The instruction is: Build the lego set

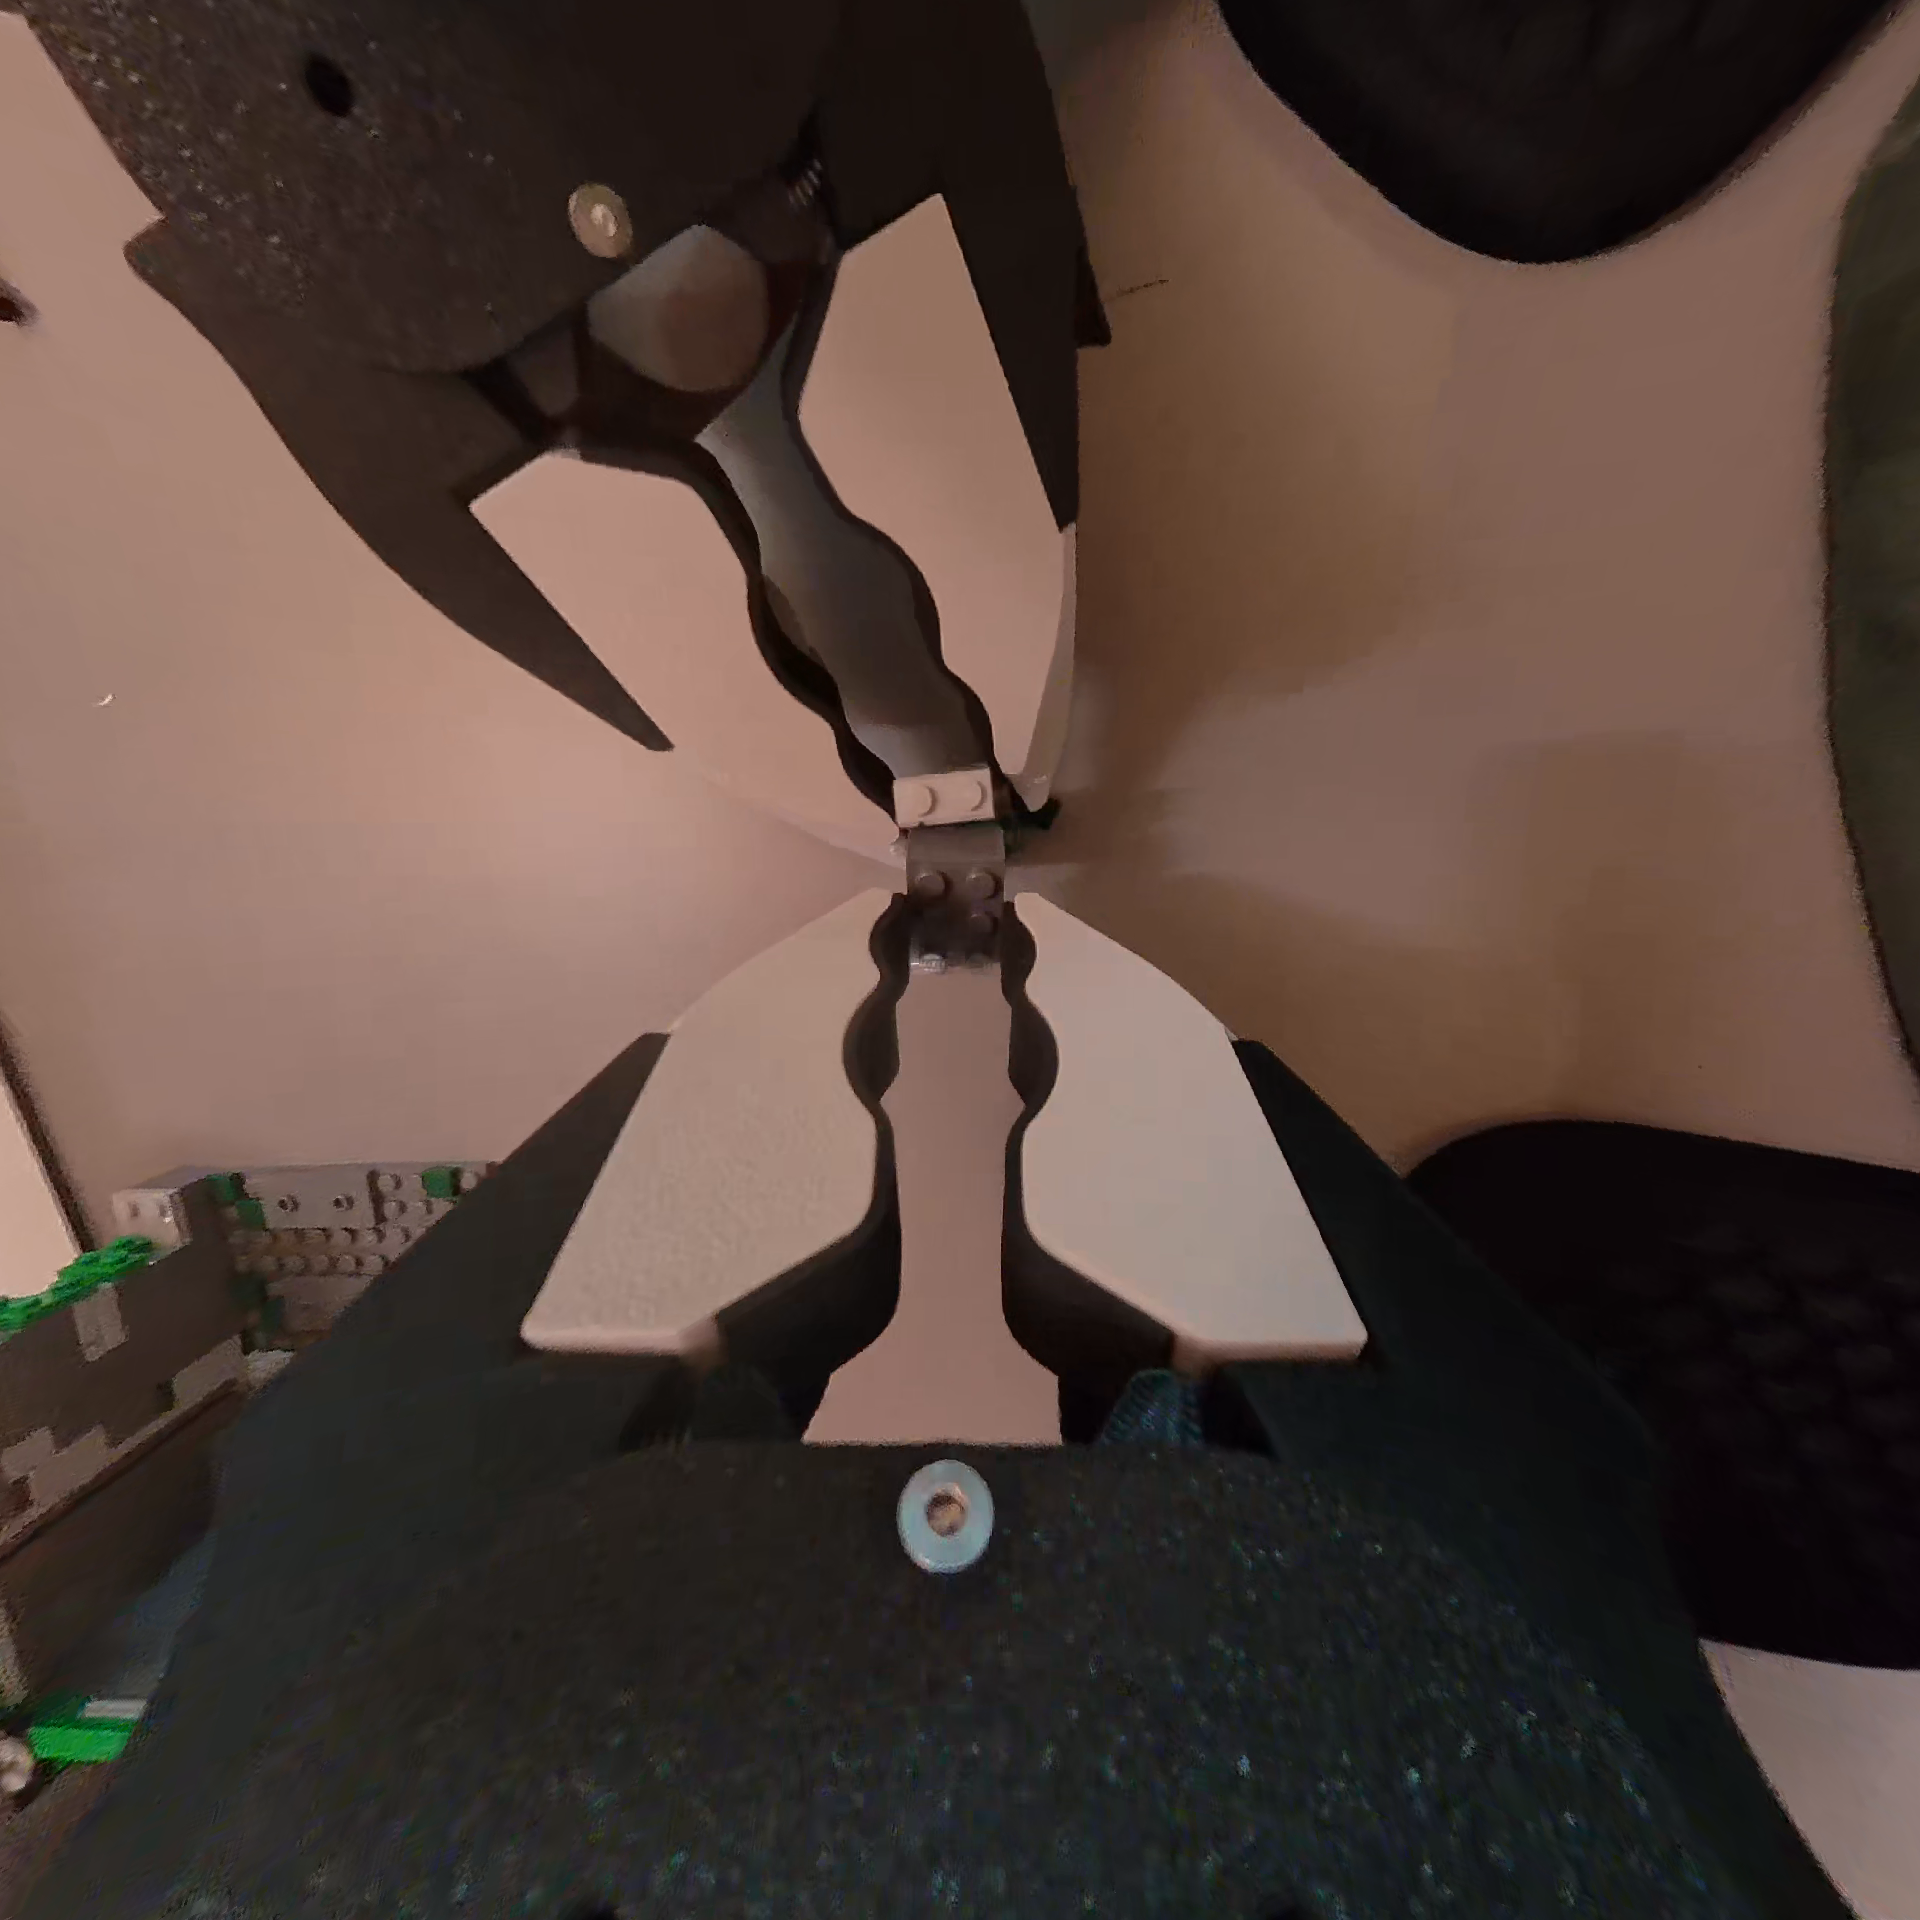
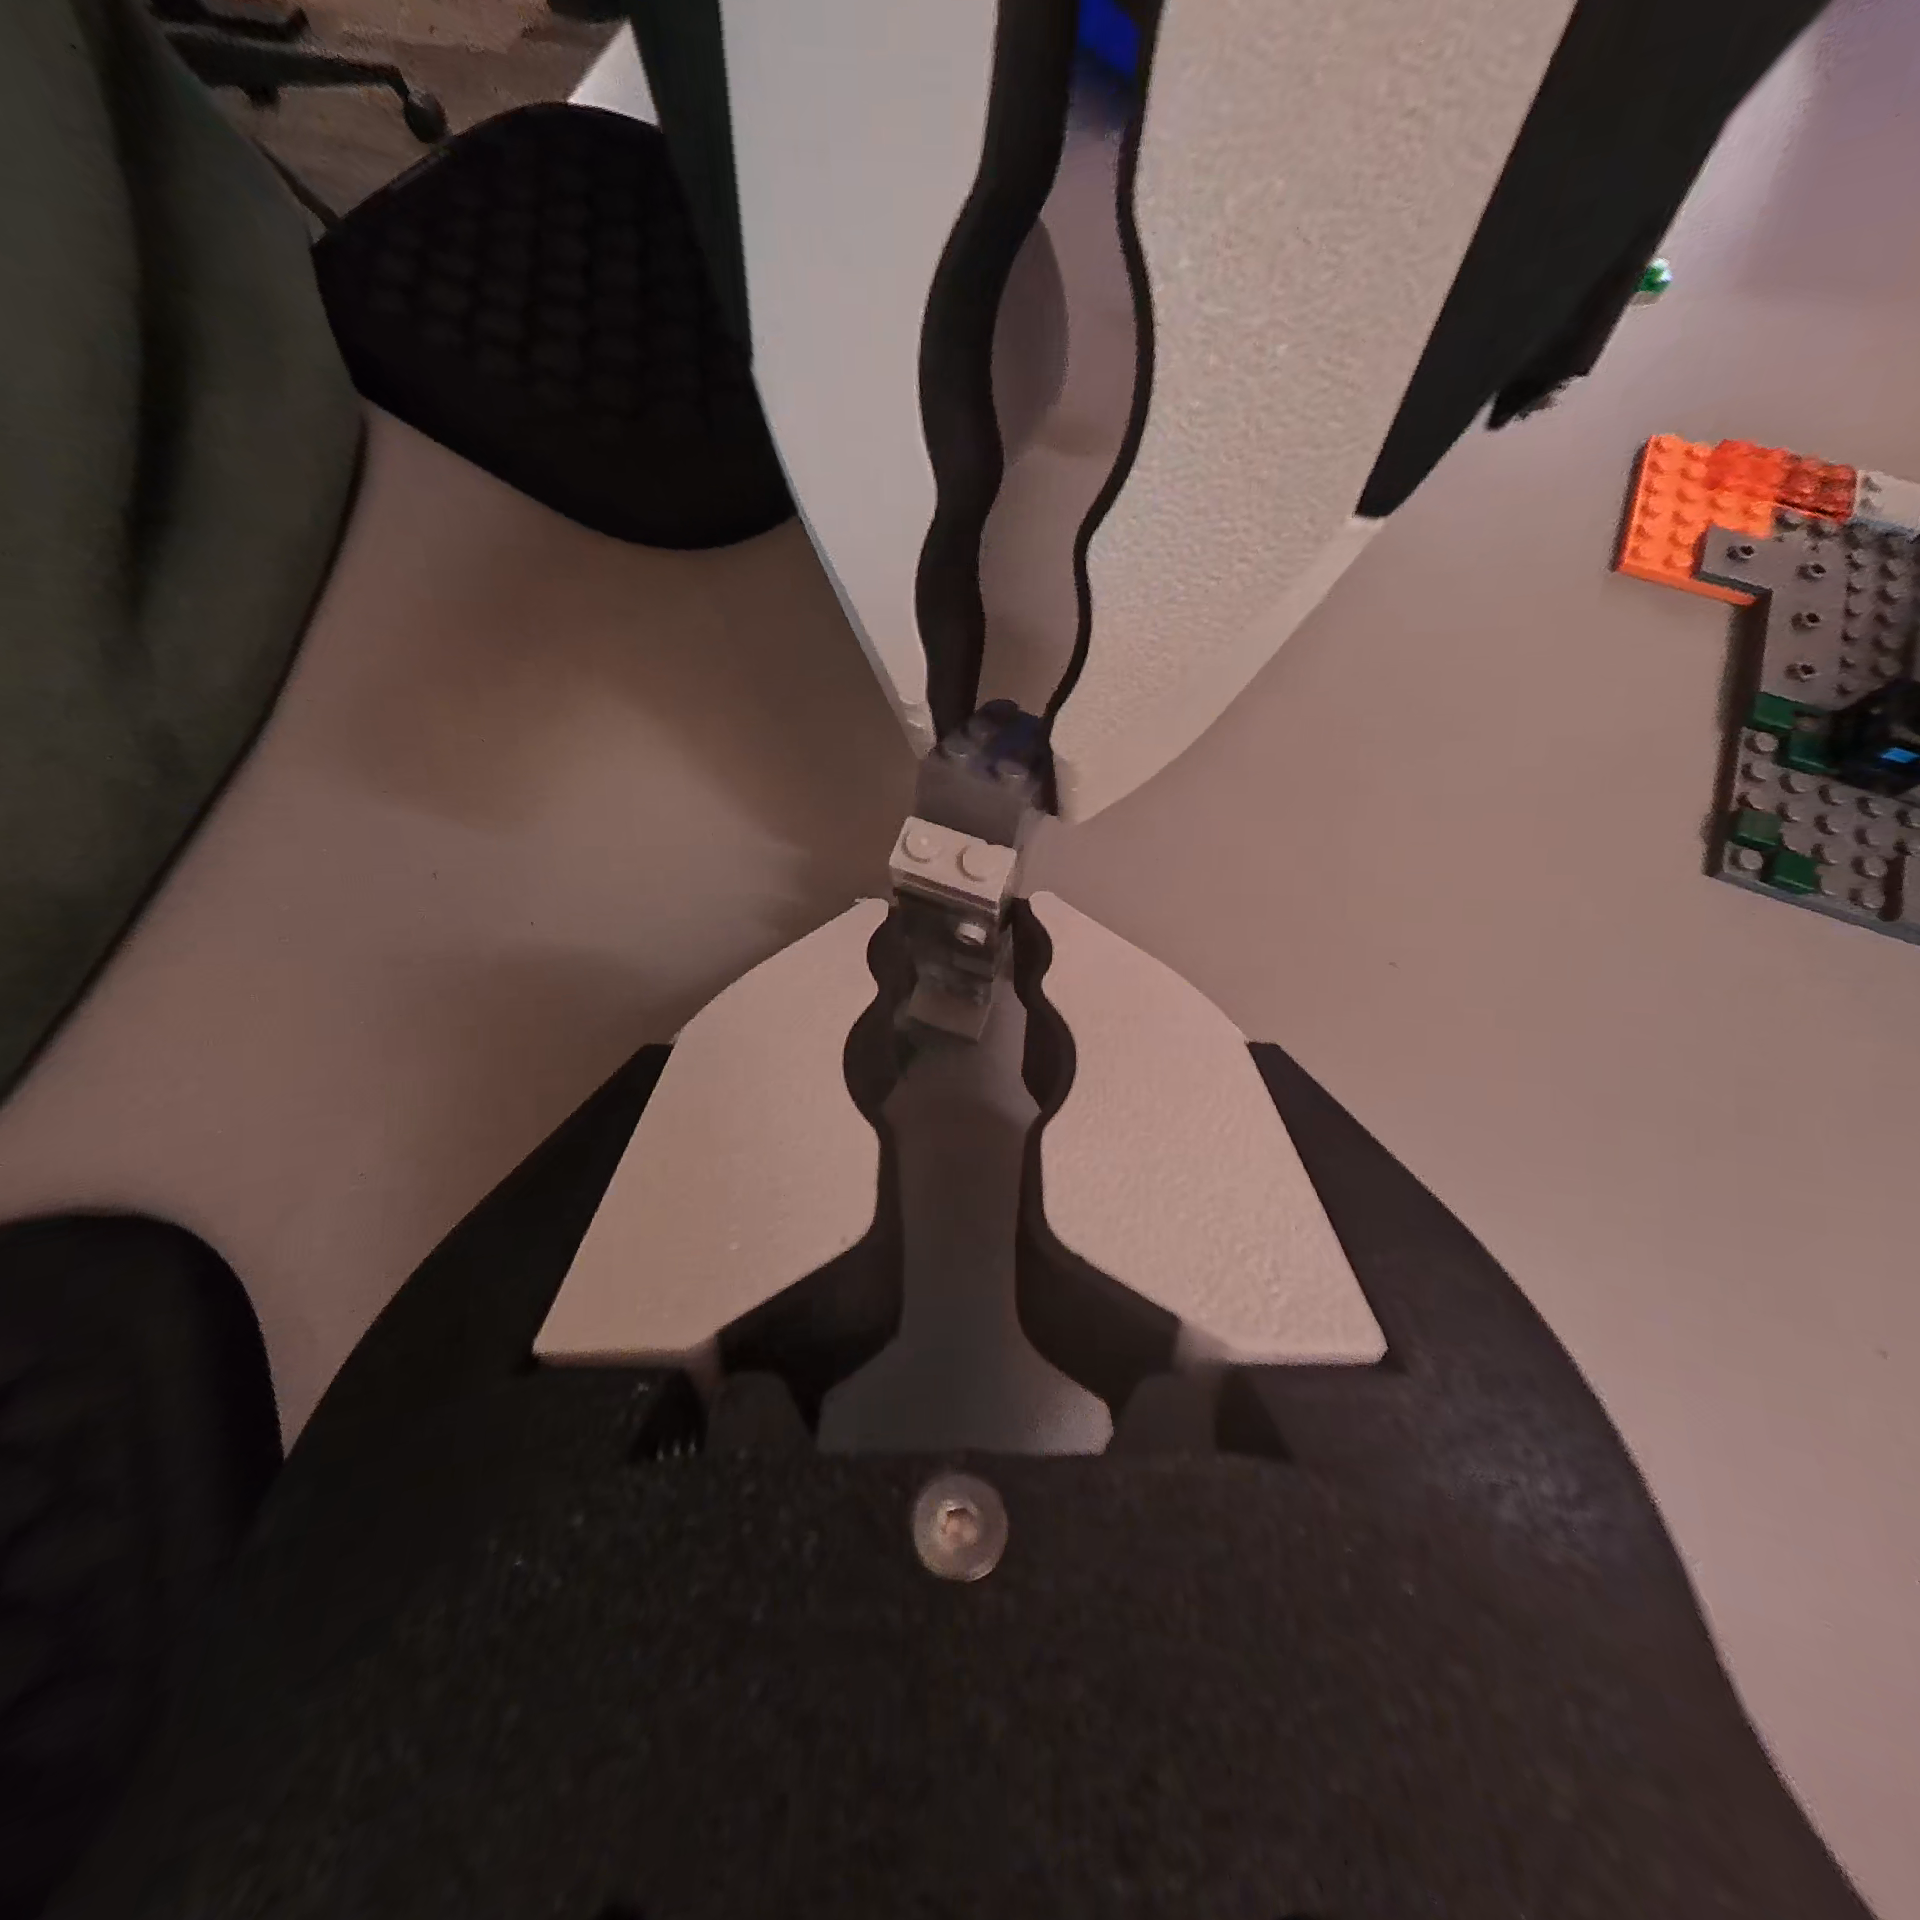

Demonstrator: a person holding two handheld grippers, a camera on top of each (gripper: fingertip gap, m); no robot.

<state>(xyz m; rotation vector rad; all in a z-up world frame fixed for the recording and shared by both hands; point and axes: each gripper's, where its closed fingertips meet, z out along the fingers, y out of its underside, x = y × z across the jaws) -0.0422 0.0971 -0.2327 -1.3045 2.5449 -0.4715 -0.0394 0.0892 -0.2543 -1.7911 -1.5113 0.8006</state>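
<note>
Fingers of my left gripper (image 1: 951, 940) clamp one dark grey brick (image 1: 956, 894); my right gripper (image 2: 951, 966) clamps one light grey brick (image 2: 954, 862), touching above open desk (image 2: 520, 779).

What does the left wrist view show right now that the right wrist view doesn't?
Only the left wrist view shows the built grey and green wall section at its lower left. Only the right wrist view shows the flat grey baseplate with its orange corner, lying on the table. Both show the left tongs and right tongs meeting tip to tip, each shut on a small grey piece: dark grey brick, light grey brick.
</note>
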